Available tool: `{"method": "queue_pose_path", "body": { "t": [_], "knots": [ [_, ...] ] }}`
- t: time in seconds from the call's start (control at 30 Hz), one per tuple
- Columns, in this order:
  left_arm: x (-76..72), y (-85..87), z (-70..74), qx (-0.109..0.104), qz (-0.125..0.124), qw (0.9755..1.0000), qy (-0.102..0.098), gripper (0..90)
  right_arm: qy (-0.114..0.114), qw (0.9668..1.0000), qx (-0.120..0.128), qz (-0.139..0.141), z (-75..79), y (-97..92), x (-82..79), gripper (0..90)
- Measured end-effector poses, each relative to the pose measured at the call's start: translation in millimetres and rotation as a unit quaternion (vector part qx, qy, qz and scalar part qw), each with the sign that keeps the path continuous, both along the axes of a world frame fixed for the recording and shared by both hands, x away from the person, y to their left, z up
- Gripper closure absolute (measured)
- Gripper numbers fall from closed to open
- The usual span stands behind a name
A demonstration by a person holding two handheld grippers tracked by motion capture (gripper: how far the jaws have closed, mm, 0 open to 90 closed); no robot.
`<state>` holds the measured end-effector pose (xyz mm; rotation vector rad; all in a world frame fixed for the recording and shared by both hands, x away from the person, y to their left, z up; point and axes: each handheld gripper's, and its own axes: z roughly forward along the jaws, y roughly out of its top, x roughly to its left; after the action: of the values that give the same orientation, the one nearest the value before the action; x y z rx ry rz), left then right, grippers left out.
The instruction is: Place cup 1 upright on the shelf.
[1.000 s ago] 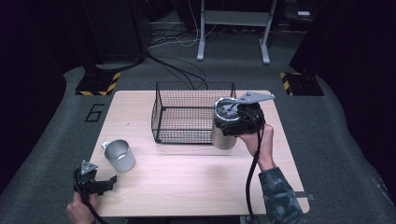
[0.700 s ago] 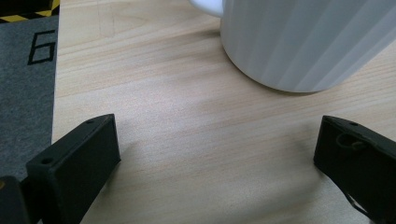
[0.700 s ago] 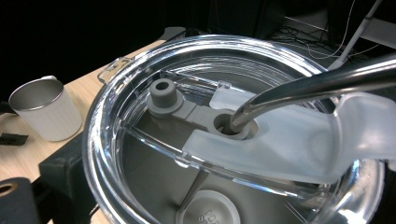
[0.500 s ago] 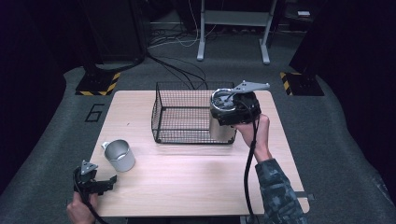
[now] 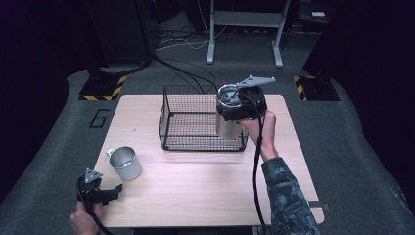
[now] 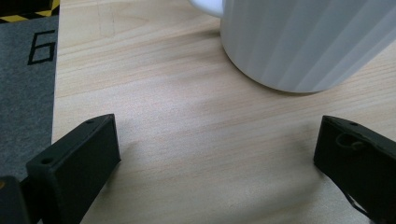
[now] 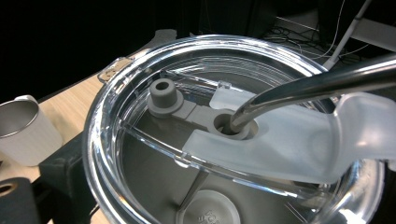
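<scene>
My right gripper [image 5: 241, 106] is shut on a steel tumbler [image 5: 226, 126] and holds it in the air at the right end of the black wire basket [image 5: 164, 119]. In the right gripper view, the tumbler's clear lid [image 7: 154, 140] with its metal straw [image 7: 317, 80] sits close up, and one black finger [image 7: 65, 168] presses its left side. Near the table's front left corner, my left gripper [image 5: 111, 191] is open and empty. A white mug [image 6: 303, 42] stands just beyond its jaws, apart from them.
The mug [image 5: 125, 163] is at the left of the wooden table [image 5: 205, 186], and also shows in the right gripper view as the mug [image 7: 23, 130]. Dark floor with a yellow-black marker [image 5: 103, 87] and cables lies beyond the table's far edge.
The right gripper has lifted the tumbler and carried it slightly back and left, over the basket's right end. The left gripper and the mug have stayed put.
</scene>
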<state>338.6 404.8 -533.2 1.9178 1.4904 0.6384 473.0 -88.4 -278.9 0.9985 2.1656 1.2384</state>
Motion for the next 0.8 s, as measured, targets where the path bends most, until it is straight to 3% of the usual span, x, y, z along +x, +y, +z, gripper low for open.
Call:
{"method": "queue_pose_path", "body": {
  "t": [0.47,0.8],
  "knots": [
    [0.0,0.0,0.0,0.000,0.000,1.0000,0.000,0.2,0.000,0.9998,-0.013,-0.018,-5.9,8.6,21.0,3.3],
    [0.1,0.1,0.0,0.000,0.000,1.0000,-0.001,0.2,0.004,0.9991,-0.024,-0.036,-18.4,13.9,40.7,3.3]
  ]
}}
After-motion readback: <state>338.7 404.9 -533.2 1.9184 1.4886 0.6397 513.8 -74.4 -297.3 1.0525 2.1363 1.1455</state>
